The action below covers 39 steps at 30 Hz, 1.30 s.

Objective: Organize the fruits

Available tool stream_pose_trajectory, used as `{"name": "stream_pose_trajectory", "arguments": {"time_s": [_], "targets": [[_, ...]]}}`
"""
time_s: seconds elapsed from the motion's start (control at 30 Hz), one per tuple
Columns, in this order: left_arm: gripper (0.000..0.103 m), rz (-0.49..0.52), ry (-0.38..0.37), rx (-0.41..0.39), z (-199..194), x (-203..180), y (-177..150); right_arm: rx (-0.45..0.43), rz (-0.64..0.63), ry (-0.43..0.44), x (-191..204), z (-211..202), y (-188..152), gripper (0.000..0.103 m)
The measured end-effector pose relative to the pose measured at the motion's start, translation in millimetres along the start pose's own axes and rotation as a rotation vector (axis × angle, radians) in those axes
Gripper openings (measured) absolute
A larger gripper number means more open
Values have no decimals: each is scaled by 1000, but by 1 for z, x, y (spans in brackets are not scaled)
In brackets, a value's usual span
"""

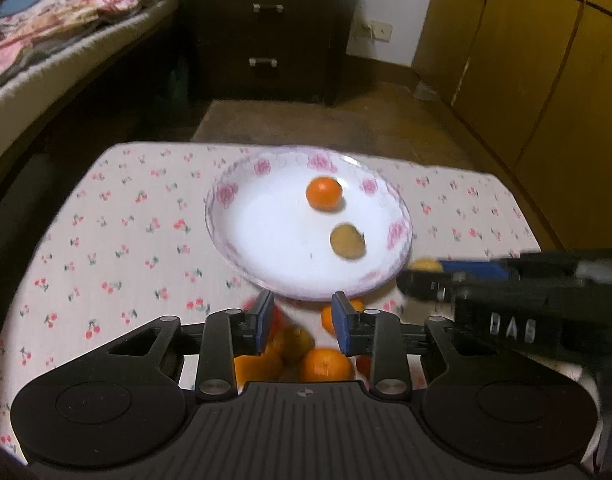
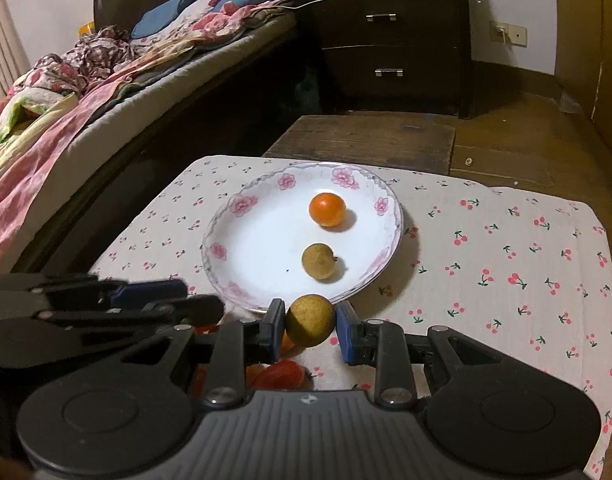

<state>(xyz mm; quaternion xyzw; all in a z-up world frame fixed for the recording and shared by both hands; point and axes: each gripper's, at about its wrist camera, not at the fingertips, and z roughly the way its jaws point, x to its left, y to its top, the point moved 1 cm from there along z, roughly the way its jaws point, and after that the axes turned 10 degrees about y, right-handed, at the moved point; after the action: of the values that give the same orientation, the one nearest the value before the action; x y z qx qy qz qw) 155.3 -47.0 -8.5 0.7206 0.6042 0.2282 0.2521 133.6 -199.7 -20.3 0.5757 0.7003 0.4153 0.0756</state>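
The right gripper [image 2: 310, 322] pinches a small yellow-brown fruit [image 2: 310, 320] between its blue pads, held just at the near rim of the flowered plate [image 2: 233, 248]. The left pad touches the fruit; on the right a thin gap seems to show, so the hold looks light. The plate sits on the cherry-print cloth of the worktop [image 2: 506, 264] and already carries 2 fruits: an orange one [image 2: 327, 209] toward the far side and a brownish one [image 2: 320, 261] nearer.

The left gripper [image 1: 303, 322] is spread with nothing between its pads, poised over the heap of loose fruit [image 1: 306, 356] at the near edge of the worktop, where orange, red and greenish pieces lie touching one another.

These fruits look light, round and smooth-skinned, so likely to roll or squirt out of a squeeze. A grip across the widest part, centred on the pads, with gentle pressure should suit best; the red ones may be softer and bruise easily.
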Motion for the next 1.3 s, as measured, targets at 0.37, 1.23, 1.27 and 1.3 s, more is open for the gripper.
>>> {"name": "stream_pose_trajectory", "arguments": {"time_s": [0.37, 1.23, 1.27, 1.3], "targets": [[44, -53, 28, 29, 4, 31, -10, 17, -11, 12, 4, -3, -8, 38], [45, -47, 154, 21, 83, 95, 21, 38, -25, 56, 21, 25, 5, 38], [45, -54, 151, 20, 84, 95, 22, 38, -25, 57, 22, 26, 6, 38], [45, -56, 147, 19, 84, 96, 23, 40, -25, 57, 22, 26, 6, 38]]}}
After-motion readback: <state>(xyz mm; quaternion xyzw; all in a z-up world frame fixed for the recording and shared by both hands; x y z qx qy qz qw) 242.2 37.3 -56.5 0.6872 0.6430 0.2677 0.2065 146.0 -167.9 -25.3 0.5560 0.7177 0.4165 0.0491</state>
